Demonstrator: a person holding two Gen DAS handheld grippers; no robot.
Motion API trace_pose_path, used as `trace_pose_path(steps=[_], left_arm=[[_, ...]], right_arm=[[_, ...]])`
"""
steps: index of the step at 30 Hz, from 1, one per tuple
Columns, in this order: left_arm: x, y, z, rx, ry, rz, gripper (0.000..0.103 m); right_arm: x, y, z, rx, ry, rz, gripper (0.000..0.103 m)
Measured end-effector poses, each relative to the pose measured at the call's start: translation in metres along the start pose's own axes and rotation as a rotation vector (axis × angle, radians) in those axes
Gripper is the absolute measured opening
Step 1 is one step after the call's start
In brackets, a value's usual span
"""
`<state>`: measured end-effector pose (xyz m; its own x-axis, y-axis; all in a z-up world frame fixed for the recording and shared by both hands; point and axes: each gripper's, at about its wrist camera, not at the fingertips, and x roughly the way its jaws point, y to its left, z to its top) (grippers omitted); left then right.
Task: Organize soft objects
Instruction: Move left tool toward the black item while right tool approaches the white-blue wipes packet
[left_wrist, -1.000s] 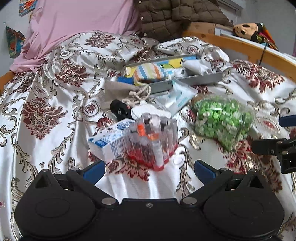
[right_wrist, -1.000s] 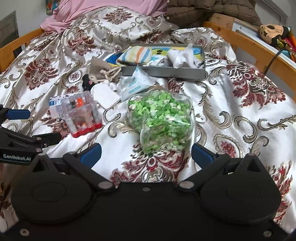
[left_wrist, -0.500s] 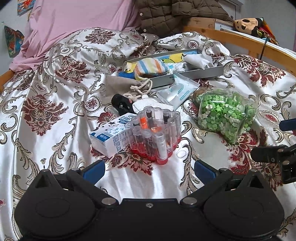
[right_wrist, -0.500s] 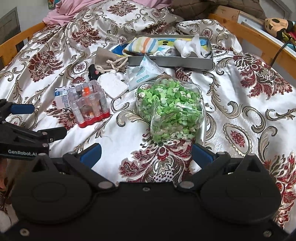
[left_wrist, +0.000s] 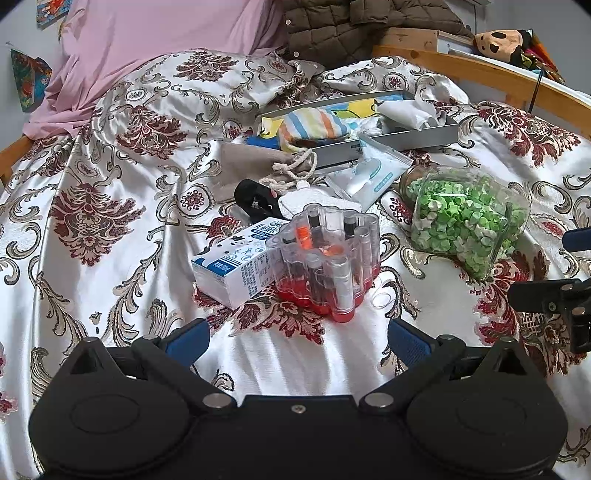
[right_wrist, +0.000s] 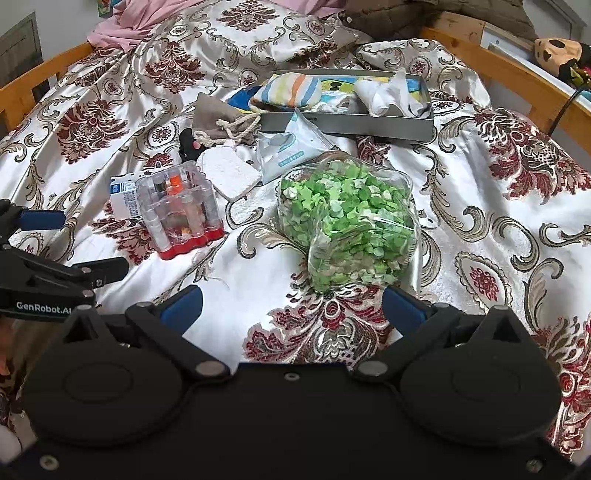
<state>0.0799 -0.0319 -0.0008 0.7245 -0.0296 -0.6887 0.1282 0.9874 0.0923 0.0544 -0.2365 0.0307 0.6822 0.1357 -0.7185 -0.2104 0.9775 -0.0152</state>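
A: Which step was in hand?

B: By my reading, the choosing, before any pick. The left gripper (left_wrist: 297, 334) hung over the near part of the bed (left_wrist: 92, 280) with its blue fingers spread wide and nothing between them. The right gripper (right_wrist: 291, 301) was just as wide open and just as empty, low over the bedspread.

A: Where were the soft things?

B: The grey tray (right_wrist: 369, 123) sat toward the far edge of the bed, already holding a striped cloth (right_wrist: 291, 90) and a white crumpled cloth (right_wrist: 384, 94). Loose in the middle of the bed lay a grey drawstring pouch (right_wrist: 214, 118), just beside the tray's near-left corner, a white pad (right_wrist: 231, 171) near it, and a wipes packet (right_wrist: 286, 151) touching the tray's front wall.

A: And what sat right in front of the grippers?

B: Ahead of the left one, a clear case of vials (left_wrist: 328, 258) leaning against a milk carton (left_wrist: 236, 266). Ahead of the right one, a clear container of green paper stars (right_wrist: 347, 221). I took all 3 for hard goods, not for sorting.

A: So the next move?

B: I judged 1 gripper would have to reach past those toward the pouch or pad, then carry it to the tray. The pad was thin and flat on slippery satin, so a low pinch at its edge seemed called for.
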Motion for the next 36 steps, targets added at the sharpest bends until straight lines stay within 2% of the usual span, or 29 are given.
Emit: trace_pose_path(steps=[10,16,36], left_arm=[[-0.001,0.010,0.004,0.003,-0.026,0.004,0.102],[-0.002,0.016,0.009,0.033,-0.071,0.011,0.102],[0.011,0.028,0.056,-0.058,-0.186,0.049,0.102]], right_arm=[[0.007,0.003,0.015,0.011,-0.038,0.007,0.102],[0.011,0.002,0.032,0.024,-0.076,0.004,0.102],[0.040,-0.018,0.073,0.072,-0.176,-0.075,0.102]])
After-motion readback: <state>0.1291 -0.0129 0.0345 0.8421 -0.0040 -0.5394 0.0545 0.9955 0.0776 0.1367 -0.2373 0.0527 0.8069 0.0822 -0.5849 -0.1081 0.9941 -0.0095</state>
